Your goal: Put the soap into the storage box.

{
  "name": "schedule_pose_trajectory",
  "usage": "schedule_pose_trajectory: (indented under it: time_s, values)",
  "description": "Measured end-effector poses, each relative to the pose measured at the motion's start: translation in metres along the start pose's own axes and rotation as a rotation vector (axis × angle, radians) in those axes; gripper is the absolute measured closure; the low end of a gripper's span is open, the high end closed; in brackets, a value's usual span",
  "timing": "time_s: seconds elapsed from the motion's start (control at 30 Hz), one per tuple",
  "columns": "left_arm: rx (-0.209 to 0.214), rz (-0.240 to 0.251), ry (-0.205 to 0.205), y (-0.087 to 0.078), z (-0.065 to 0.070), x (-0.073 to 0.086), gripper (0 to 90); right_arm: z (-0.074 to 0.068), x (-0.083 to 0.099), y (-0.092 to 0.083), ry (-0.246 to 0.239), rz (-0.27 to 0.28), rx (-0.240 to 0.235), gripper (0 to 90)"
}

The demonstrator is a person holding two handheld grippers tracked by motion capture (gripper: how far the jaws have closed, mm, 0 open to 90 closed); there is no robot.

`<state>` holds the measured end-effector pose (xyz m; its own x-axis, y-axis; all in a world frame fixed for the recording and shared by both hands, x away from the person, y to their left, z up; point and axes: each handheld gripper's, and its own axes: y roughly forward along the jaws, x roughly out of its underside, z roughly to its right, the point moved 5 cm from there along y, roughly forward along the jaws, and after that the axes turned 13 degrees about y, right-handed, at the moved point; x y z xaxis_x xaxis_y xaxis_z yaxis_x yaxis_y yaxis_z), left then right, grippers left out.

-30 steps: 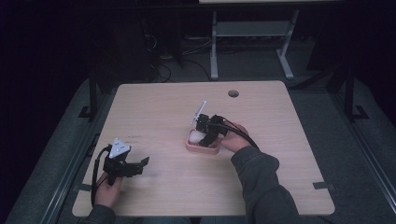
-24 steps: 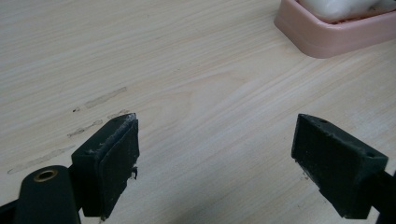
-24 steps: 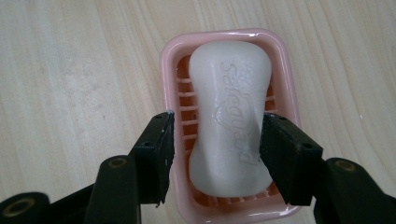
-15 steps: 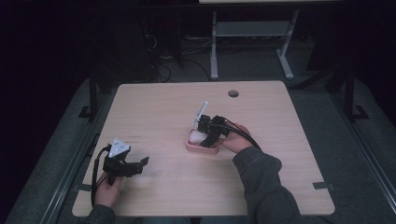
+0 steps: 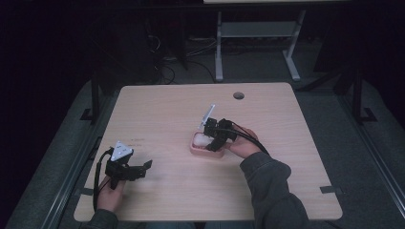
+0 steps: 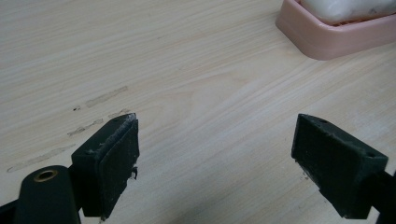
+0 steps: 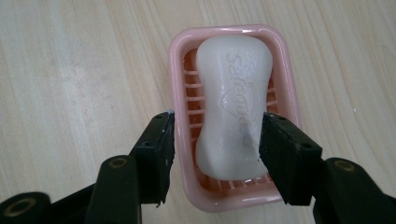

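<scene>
Your right gripper [image 7: 215, 140], jaws parted and gripping nothing, straddled the near end of the soap bar [image 7: 233, 107], whose long axis ran straight ahead in the pink dish [image 7: 180, 70].

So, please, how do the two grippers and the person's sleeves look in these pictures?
Both grippers are black. The left gripper carries a grey three-cornered plate and trails a black cable; its blocky jaws have worn, scuffed pads. The right gripper has brass-coloured holes in its black arms. The sleeve is dark grey.
</scene>
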<state>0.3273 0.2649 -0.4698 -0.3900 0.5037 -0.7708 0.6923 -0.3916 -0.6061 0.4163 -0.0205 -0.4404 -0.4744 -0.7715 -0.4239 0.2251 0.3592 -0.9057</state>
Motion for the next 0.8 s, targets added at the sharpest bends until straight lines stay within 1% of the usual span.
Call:
schedule_pose_trajectory:
  time_s: [0.07, 0.17, 0.2, 0.37, 0.43, 0.47, 0.5, 0.53, 0.6, 0.73, 0.8]
  values:
    - [-0.001, 0.001, 0.002, 0.000, 0.000, 0.000, 14.7, -0.001, 0.002, -0.003, -0.008, 0.008, 0.007, 44.9]
    - [-0.001, 0.001, 0.001, 0.000, 0.000, -0.001, 14.7, -0.002, 0.004, -0.006, -0.008, 0.013, 0.007, 45.2]
    - [-0.001, 0.001, 0.003, 0.000, 0.000, -0.001, 14.7, -0.003, 0.006, -0.010, -0.009, 0.018, 0.011, 45.2]
    - [-0.002, 0.001, 0.008, 0.000, 0.000, -0.001, 14.7, -0.003, 0.012, -0.018, 0.000, 0.039, 0.011, 45.2]
    - [-0.003, 0.003, 0.007, -0.001, 0.000, -0.001, 14.7, -0.004, 0.016, -0.021, 0.007, 0.036, 0.012, 45.1]
    - [-0.004, 0.002, 0.012, -0.001, 0.000, -0.001, 14.7, -0.004, 0.019, -0.025, 0.002, 0.037, 0.024, 45.0]
    - [-0.004, 0.002, 0.012, -0.001, 0.000, -0.001, 14.7, -0.004, 0.019, -0.025, 0.002, 0.037, 0.024, 45.0]
    - [-0.004, 0.003, 0.010, -0.001, 0.000, -0.001, 14.7, -0.004, 0.022, -0.030, 0.008, 0.056, 0.017, 44.9]
    - [-0.003, 0.003, 0.011, -0.001, 0.000, -0.001, 14.7, -0.004, 0.024, -0.031, 0.013, 0.059, 0.013, 44.8]
    - [-0.004, 0.008, 0.009, -0.001, 0.001, -0.001, 14.6, -0.003, 0.034, -0.037, 0.031, 0.074, 0.012, 44.8]
    - [-0.005, 0.009, 0.008, -0.001, 0.001, -0.002, 14.7, -0.002, 0.040, -0.039, 0.045, 0.066, 0.011, 43.9]
